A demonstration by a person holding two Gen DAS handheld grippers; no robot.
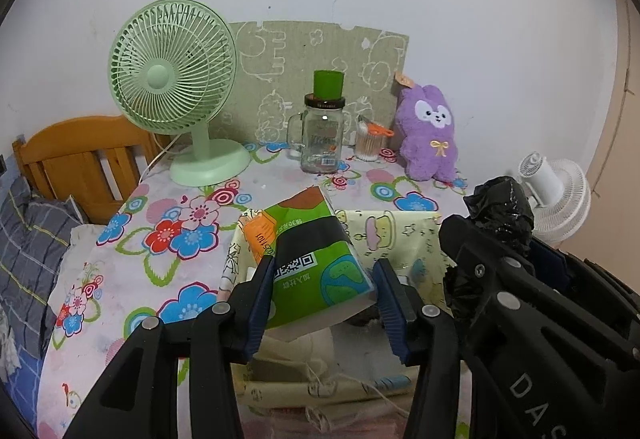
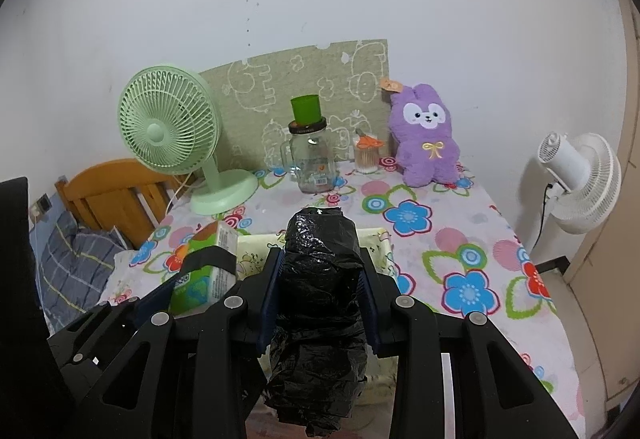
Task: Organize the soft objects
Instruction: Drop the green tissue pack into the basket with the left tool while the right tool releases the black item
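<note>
Left gripper (image 1: pixel 324 279): clamped on the tissue pack, its 2 blue pads pressing the pack's sides; held above the fabric basket.
Tissue pack (image 1: pixel 312 259): green and orange soft packet with a QR code, between the left gripper's fingers, tilted with its far end pointing away and up; also seen from the right wrist view just left of the right gripper (image 2: pixel 318 279).
Right gripper: closed around the black plastic bag bundle, 1 pad on each side.
Black plastic bag bundle (image 2: pixel 320 279): crumpled, upright between the right gripper's fingers, sticking out beyond the tips and hanging below them; in the left wrist view it sits just right of the left gripper (image 1: pixel 500 215).
Fabric basket (image 1: pixel 412 235): pale yellow with cartoon prints, directly below and ahead of both grippers, on the bench.
Bench (image 2: pixel 460 239): covered by a flowered cloth, spreading ahead of both grippers.
Purple plush (image 2: pixel 426 135): far ahead and right of the right gripper, upright against the wall.
Glass jar (image 1: pixel 322 137): far ahead of the left gripper, a green cup (image 1: pixel 328 85) on its lid.
Green fan (image 1: pixel 176 79): far ahead, left of the left gripper.
White fan (image 2: pixel 580 179): off the bench, far right of the right gripper.
</note>
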